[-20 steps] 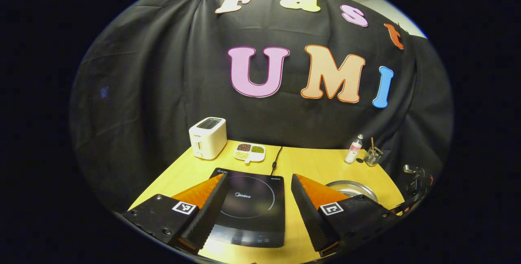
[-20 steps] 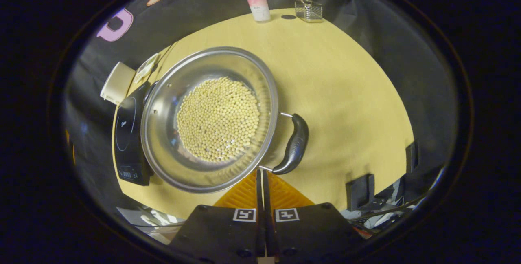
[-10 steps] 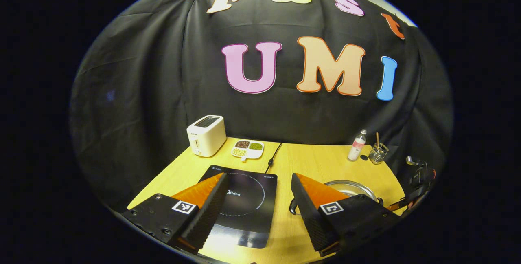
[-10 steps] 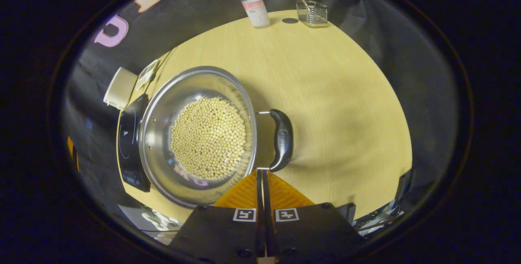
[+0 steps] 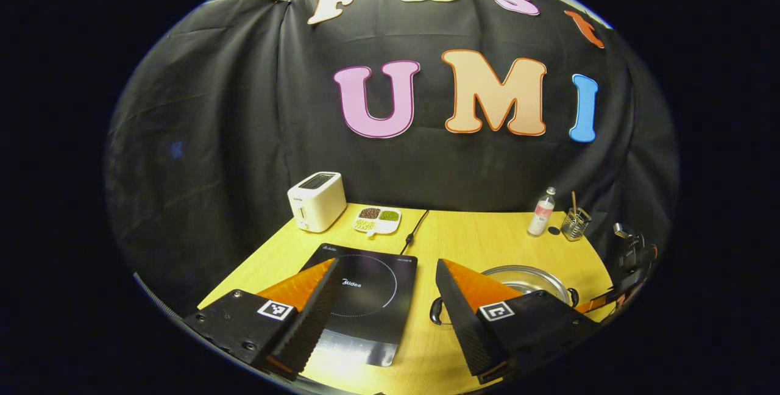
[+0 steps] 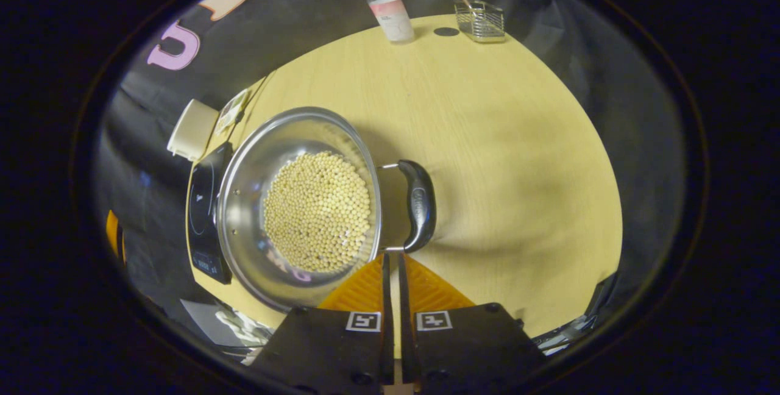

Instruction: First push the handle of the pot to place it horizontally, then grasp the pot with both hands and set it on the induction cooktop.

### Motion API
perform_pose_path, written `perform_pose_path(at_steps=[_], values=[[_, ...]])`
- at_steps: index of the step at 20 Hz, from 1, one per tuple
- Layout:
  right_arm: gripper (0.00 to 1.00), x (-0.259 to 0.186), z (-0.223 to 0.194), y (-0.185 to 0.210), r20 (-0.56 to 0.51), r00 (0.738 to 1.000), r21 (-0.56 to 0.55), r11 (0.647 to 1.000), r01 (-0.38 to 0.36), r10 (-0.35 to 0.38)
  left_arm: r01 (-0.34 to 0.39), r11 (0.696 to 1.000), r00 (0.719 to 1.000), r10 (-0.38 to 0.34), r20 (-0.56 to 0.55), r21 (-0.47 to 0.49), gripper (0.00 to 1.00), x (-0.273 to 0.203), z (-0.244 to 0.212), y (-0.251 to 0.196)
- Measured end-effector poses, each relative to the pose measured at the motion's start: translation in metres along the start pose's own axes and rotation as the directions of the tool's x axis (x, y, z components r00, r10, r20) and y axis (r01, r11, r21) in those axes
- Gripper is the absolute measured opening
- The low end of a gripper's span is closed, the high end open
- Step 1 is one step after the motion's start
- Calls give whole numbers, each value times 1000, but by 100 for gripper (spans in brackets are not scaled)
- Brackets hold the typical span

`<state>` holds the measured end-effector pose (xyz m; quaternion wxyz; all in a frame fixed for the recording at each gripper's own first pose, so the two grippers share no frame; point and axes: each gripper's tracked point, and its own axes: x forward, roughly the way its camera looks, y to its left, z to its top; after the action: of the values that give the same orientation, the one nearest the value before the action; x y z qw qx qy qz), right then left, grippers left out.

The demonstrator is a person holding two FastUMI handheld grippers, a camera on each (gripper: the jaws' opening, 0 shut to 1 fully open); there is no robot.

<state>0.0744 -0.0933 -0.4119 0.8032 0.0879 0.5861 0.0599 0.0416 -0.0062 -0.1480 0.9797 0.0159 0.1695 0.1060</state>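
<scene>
Pot [image 6: 298, 206] of pale beans is seen on the yellow table [image 6: 499, 139], just beside the induction cooktop [image 6: 204, 224].

Its black handle [image 6: 420, 205] is laid out flat on the side away from the cooktop, its long axis running along the rim. The right gripper [image 6: 392, 261] is held nearly closed with a thin gap, empty, tips just below the handle's near end. The left gripper [image 5: 384, 297] is spread wide, empty, above the cooktop's near edge.

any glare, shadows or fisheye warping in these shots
Left gripper view: glare on the near edge of the induction cooktop, and the table edge bows with fisheye. Right gripper view: dimmer; the pot wall shows reflections, and its handle casts a soft shadow on the table.
</scene>
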Motion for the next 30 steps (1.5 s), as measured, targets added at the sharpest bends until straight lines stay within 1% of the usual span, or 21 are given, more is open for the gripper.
perform_pose_path(at_steps=[1, 2, 4, 5, 6, 7, 9, 10, 11, 12, 15, 19, 20, 23, 24, 25, 26, 27, 28, 29, 30], values=[[14, -4, -2, -3, -1, 1000, -2, 1000, 3, -3, -1, 1000, 1000, 1, -4, -1, 95, -1, -2, -2], [28, -8, -3, -5, 4, 1000, -1, 1000, -4, 4, 0, 1000, 1000, 0, -5, 0, 95, -3, -3, -4], [39, -19, -5, -3, 16, 999, 10, 999, -36, 36, 3, 1000, 1000, -3, -5, 3, 95, -5, -4, -7], [61, -26, -5, -3, 26, 998, 21, 999, -50, 49, 7, 1000, 1000, -6, -10, 6, 95, -4, -6, -9], [70, -31, -5, -4, 36, 998, 39, 997, -62, 61, 13, 1000, 1000, -13, -18, 8, 95, -3, -9, -11], [87, -38, -4, -4, 47, 996, 63, 995, -73, 70, 21, 1000, 999, -21, -31, 9, 95, -3, -13, -14], [100, -49, 0, 2, 74, 992, 112, 987, -112, 104, 55, 998, 996, -54, -68, 9, 95, 1, -23, -22], [100, -55, 4, 5, 92, 988, 128, 983, -134, 122, 72, 997, 994, -72, -88, 5, 95, 3, -27, -28], [93, -60, 10, 7, 110, 984, 137, 979, -152, 137, 89, 996, 990, -88, -114, 2, 95, 5, -34, -33], [100, -62, 18, 8, 127, 981, 143, 976, -164, 146, 100, 995, 986, -99, -136, -2, 95, 7, -39, -38], [100, -55, 41, 4, 152, 978, 169, 971, -169, 144, 157, 987, 965, -161, -206, -33, 95, 17, -54, -59], [100, -35, 51, -2, 136, 980, 196, 966, -169, 144, 236, 968, 923, -250, -294, -82, 94, 38, -73, -83], [92, -31, 52, -4, 123, 982, 202, 965, -165, 142, 243, 965, 909, -261, -324, -94, 94, 44, -80, -85], [93, -17, 59, -7, 96, 985, 218, 963, -159, 141, 266, 956, 853, -294, -432, -125, 92, 66, -106, -93], [100, -12, 57, -8, 83, 987, 224, 963, -152, 136, 276, 950, 830, -311, -463, -145, 91, 72, -115, -97], [93, -7, 57, -10, 72, 989, 227, 963, -145, 132, 277, 947, 806, -321, -498, -161, 89, 79, -127, -100], [100, -3, 59, -13, 60, 990, 228, 964, -140, 129, 274, 947, 782, -322, -534, -170, 87, 84, -137, -100], [100, 3, 61, -15, 49, 990, 226, 964, -139, 131, 270, 946, 757, -322, -568, -177, 84, 89, -145, -99], [100, 5, 57, -14, 37, 991, 223, 965, -137, 132, 265, 948, 740, -318, -592, -178, 83, 93, -153, -99], [93, 9, 56, -16, 23, 991, 219, 967, -133, 131, 259, 951, 728, -307, -613, -168, 84, 97, -158, -98], [100, 11, 51, -18, 10, 992, 216, 968, -129, 130, 261, 954, 717, -296, -631, -150, 84, 102, -164, -96]])
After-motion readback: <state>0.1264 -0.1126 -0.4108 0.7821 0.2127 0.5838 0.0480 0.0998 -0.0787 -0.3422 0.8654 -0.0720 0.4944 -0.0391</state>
